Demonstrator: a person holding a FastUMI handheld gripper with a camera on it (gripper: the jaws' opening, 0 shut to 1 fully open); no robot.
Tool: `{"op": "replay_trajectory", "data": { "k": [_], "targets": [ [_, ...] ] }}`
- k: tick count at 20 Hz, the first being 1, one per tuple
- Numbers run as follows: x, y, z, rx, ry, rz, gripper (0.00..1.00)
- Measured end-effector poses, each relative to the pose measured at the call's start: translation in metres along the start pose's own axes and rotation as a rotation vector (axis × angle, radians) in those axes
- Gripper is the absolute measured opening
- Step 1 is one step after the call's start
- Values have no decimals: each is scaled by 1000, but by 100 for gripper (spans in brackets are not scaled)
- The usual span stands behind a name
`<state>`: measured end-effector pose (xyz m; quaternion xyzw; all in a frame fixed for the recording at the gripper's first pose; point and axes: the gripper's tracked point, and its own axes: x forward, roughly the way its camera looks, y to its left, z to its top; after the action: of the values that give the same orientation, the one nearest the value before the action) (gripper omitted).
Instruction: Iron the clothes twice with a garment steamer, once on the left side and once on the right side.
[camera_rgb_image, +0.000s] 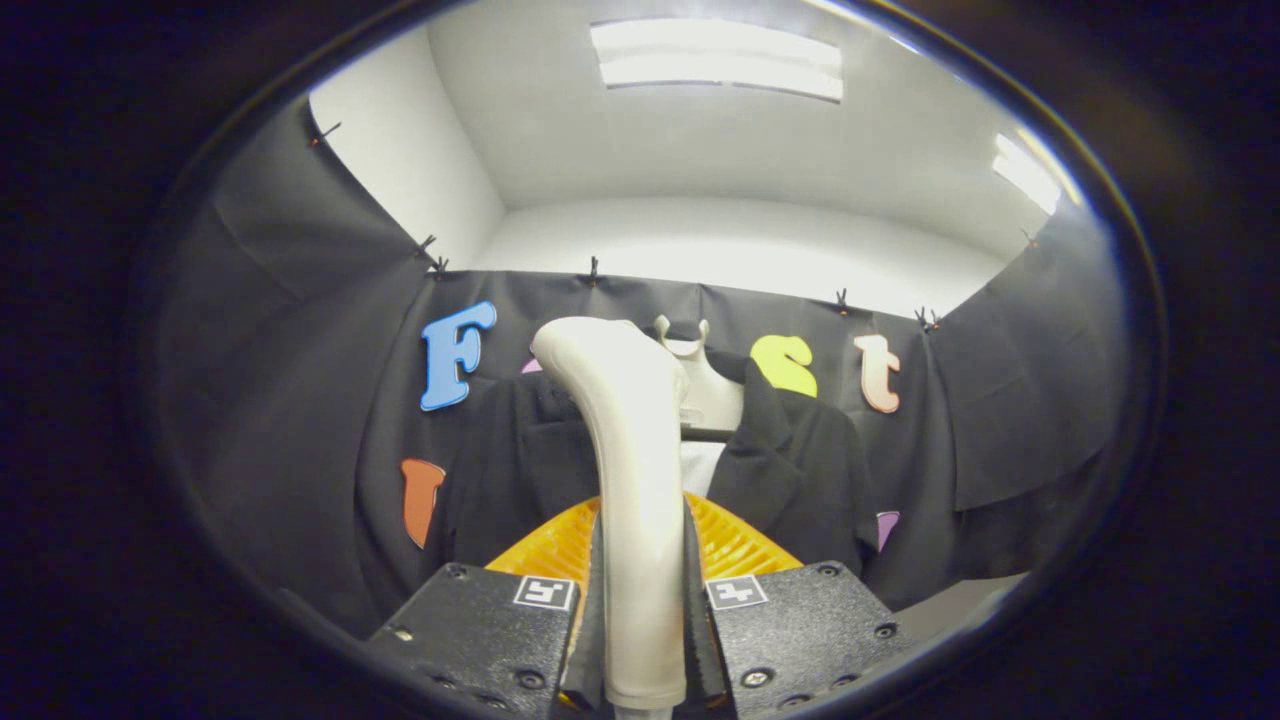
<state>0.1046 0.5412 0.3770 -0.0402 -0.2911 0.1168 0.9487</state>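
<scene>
**Steamer upright in the grip, jacket dead ahead**

The gripper (640, 640) has both fingers pinched on the garment steamer (630, 480), its white handle standing upright between them. The black jacket (790, 450) hangs straight beyond on a hanger (683, 345), lapels either side of the handle.

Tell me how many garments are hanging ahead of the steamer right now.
1: a black jacket on a white mannequin, beyond the steamer that the gripper is shut on. The steamer covers part of it, so something more may hang behind.
</scene>
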Motion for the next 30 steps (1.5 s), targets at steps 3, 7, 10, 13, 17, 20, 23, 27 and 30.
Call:
{"op": "replay_trajectory", "data": {
  "k": [3, 7, 10, 13, 17, 20, 23, 27, 30],
  "targets": [
    [21, 20, 14, -43, -44, 4, 35],
    [37, 37, 13, -137, -79, 14, 34],
    [35, 35, -9, -137, -37, 10, 34],
    [28, 25, -25, -155, -12, -13, 35],
    [11, 17, -51, -172, 35, -22, 35],
    [-8, 18, -68, -192, 67, -1, 35],
    [-26, 23, -87, -207, 107, 23, 35],
    [-45, 25, -111, -231, 160, 43, 35],
    [-60, 25, -126, -234, 197, 49, 35]
  ]
}}
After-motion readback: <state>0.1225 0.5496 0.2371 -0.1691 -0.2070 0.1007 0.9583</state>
